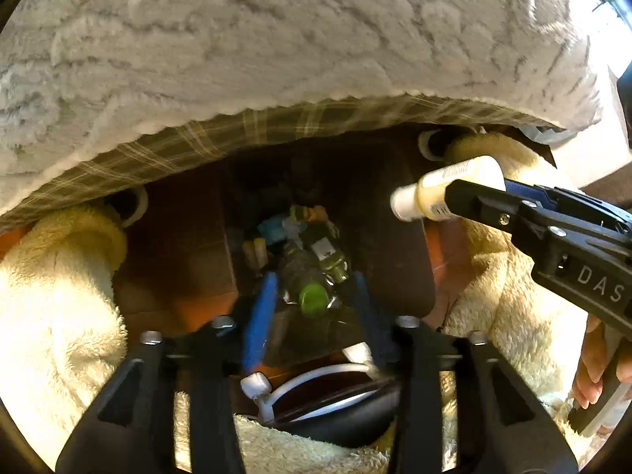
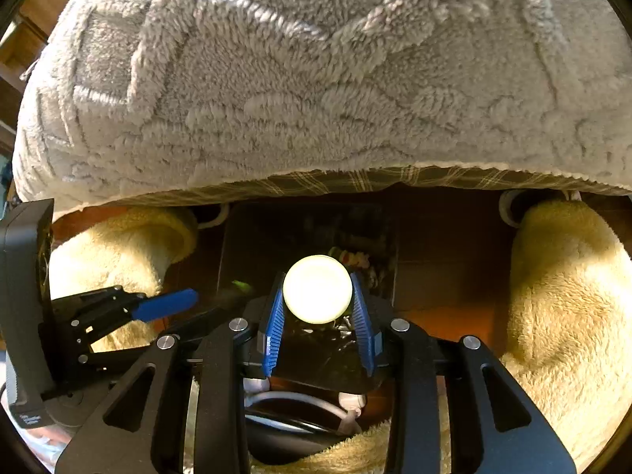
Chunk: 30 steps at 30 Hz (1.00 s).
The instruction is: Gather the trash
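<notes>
Trash in the left wrist view is a pile of bottles (image 1: 304, 260) lying in a dark bin at the centre of the frame, a green-capped bottle (image 1: 313, 296) nearest the lens. The left gripper (image 1: 312, 312) sits at lower centre with its blue-padded fingers (image 1: 258, 316) spread apart, nothing between them, the bin's contents showing through the gap. At right of the frame the right gripper (image 1: 462, 197) reaches in from the edge, pinching a small cream-coloured bottle (image 1: 446, 191) with a white cap that points toward the frame's centre, held above the bin's right side. A grey plush blanket (image 1: 276, 39) fills the upper half, a plaid fabric edge (image 1: 237, 134) below it. Cream fleece cloth (image 1: 51, 284) bulks at lower left and right.

In the right wrist view the cream-coloured bottle (image 2: 317, 289) is seen end-on at centre, a pale round disc clamped between the right gripper's (image 2: 318, 308) blue ribbed fingers (image 2: 274, 328), which press on both sides of it. Behind it lies the bin with what seems to be more trash (image 2: 353, 258), too dark to name. The left gripper (image 2: 173, 304) enters from the left edge, one blue finger visible; its spread cannot be told here. The grey plush blanket (image 2: 316, 79) covers the top, cream fleece cloth (image 2: 572, 296) at right
</notes>
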{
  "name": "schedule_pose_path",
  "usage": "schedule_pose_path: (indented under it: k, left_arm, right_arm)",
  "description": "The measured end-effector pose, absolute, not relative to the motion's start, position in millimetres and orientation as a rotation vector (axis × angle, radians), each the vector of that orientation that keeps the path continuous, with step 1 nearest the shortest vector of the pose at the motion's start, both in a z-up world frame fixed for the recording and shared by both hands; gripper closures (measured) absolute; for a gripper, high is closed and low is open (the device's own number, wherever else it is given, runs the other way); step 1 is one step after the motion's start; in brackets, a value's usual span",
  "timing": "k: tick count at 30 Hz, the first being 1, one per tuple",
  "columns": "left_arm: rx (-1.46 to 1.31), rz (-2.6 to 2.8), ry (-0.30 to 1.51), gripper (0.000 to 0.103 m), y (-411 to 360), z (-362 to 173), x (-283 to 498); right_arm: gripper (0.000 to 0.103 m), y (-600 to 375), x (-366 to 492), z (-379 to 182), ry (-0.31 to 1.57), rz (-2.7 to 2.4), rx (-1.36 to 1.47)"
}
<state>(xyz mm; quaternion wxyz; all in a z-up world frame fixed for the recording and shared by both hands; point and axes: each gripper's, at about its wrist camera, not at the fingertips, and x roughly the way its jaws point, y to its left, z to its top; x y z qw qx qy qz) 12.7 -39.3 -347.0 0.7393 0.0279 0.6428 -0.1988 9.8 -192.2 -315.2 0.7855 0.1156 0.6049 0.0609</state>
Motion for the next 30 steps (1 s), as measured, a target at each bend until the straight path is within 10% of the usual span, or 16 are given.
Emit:
schedule_pose_path:
  k: [12, 30]
  left_arm:
    - [0.054, -0.338, 1.255, 0.013, -16, -287, 9]
    - [0.007, -0.234, 0.712, 0.008, 6, -111, -49]
  right_arm:
    - [0.009, -219, -3, -270, 1.153, -0.001, 0.255]
    - [0.005, -243, -71, -87, 0.590, -0.148, 0.150]
